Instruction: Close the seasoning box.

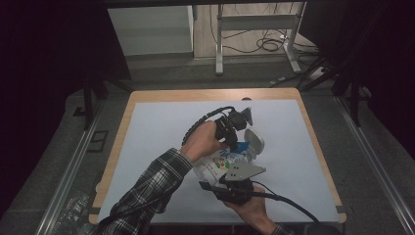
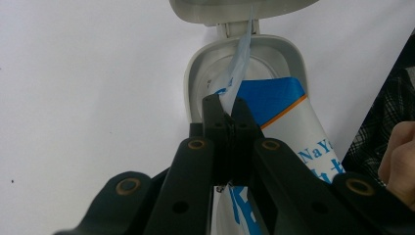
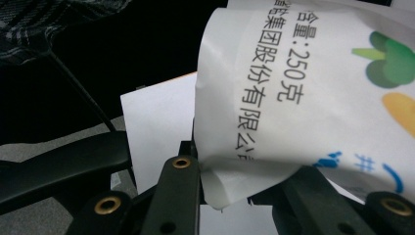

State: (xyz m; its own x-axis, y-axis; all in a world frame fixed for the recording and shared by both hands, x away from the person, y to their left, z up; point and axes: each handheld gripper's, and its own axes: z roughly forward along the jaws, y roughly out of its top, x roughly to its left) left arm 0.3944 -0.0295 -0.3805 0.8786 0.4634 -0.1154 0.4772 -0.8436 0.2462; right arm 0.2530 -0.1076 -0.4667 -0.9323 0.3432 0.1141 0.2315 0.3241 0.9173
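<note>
A soft white wipes pack [image 1: 218,165] with blue and green print lies at the middle of the table, its grey flip lid [image 1: 254,139] swung open. My left gripper [image 1: 239,143] reaches down to the pack's opening. In the left gripper view this gripper [image 2: 225,110] is shut on a thin pale wipe [image 2: 241,63] that rises out of the oval opening [image 2: 195,73]. My right gripper [image 1: 230,177] comes from the near side. In the right gripper view its jaws [image 3: 244,181] are shut on the crumpled end of the pack [image 3: 303,88].
A white sheet [image 1: 161,127] covers the wooden table [image 1: 122,132]. A plaid sleeve [image 1: 147,191] crosses the near left of it. Beyond the far edge stand metal desk legs [image 1: 219,44] and loose cables [image 1: 269,44] on the floor. Dark curtains close both sides.
</note>
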